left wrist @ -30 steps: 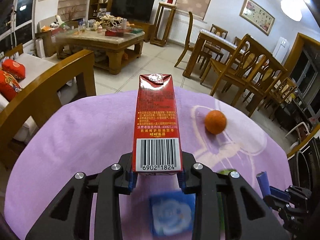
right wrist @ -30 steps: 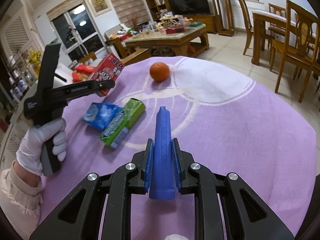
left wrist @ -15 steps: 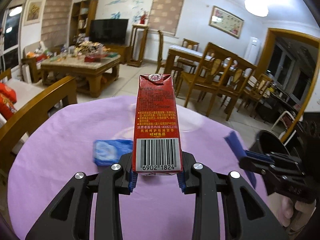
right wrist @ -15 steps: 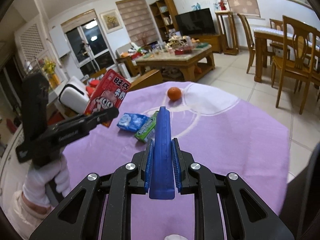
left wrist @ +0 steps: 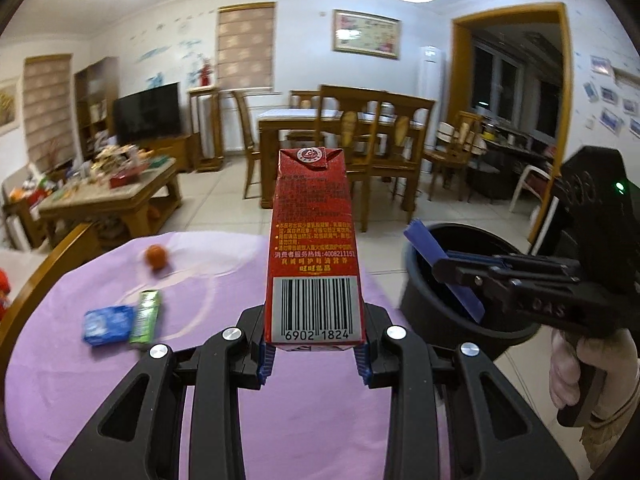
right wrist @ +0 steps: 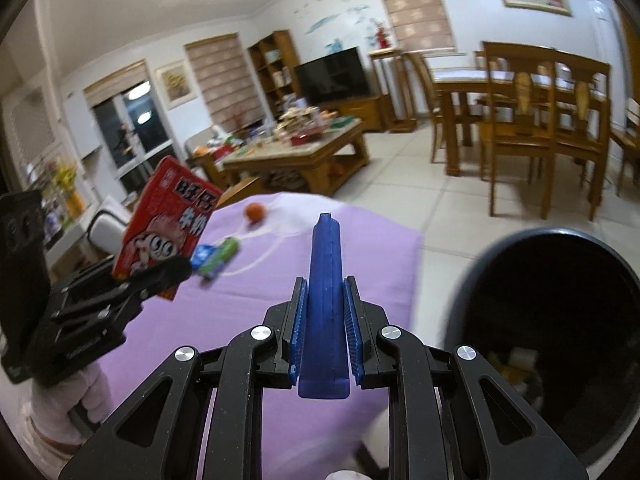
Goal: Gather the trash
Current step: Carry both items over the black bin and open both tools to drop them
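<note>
- The left claw [left wrist: 314, 354] grips a red milk carton [left wrist: 314, 256] above the purple surface [left wrist: 120, 360].
- The right claw [right wrist: 325, 334] grips a blue wrapper [right wrist: 325, 300]; the black trash bin [right wrist: 552, 320] is at 3 o'clock.

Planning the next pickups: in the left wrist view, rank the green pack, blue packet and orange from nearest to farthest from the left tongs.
1. green pack, left of the left tongs, which grip the red carton.
2. blue packet, touching the pack's far-left side; nearly level.
3. orange, farther up the purple tablecloth.
</note>
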Action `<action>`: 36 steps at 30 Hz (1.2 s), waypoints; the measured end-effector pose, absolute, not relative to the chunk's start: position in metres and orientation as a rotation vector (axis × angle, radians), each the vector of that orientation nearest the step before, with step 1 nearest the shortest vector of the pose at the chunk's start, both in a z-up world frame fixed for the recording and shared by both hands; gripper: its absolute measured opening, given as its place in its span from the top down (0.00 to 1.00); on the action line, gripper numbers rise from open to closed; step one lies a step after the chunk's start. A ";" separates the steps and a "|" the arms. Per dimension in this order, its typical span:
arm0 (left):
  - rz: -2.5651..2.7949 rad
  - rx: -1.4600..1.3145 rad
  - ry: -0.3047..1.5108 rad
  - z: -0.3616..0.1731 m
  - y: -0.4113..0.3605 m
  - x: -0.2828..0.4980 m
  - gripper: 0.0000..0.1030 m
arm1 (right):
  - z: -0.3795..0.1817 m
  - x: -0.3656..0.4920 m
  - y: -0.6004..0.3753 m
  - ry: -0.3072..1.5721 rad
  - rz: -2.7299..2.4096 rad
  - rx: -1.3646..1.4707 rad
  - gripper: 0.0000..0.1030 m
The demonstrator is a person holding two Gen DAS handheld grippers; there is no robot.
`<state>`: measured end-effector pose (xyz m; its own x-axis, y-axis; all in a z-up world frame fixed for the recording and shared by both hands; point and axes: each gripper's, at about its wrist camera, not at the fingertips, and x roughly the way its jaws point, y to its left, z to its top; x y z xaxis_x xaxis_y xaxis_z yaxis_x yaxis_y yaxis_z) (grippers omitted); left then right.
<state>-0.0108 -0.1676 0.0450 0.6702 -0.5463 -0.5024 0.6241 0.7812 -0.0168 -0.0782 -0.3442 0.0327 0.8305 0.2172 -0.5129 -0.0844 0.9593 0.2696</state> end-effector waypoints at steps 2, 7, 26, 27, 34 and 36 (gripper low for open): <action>-0.691 0.179 0.508 0.042 -0.183 -0.016 0.69 | 0.031 -0.094 -0.366 0.558 0.123 0.264 0.81; -0.768 0.224 0.510 0.033 -0.223 -0.028 0.69 | 0.017 -0.116 -0.412 0.558 0.055 0.318 0.81; -0.911 0.284 0.610 -0.009 -0.311 -0.034 0.69 | -0.028 -0.155 -0.510 0.560 -0.071 0.460 0.81; -0.915 0.284 0.615 -0.010 -0.314 -0.032 0.69 | -0.030 -0.156 -0.514 0.560 -0.077 0.467 0.81; -0.940 0.286 0.673 -0.025 -0.334 -0.021 0.69 | -0.044 -0.157 -0.527 0.566 -0.102 0.494 0.81; -0.943 0.291 0.692 -0.030 -0.341 -0.018 0.69 | -0.047 -0.156 -0.530 0.568 -0.106 0.503 0.81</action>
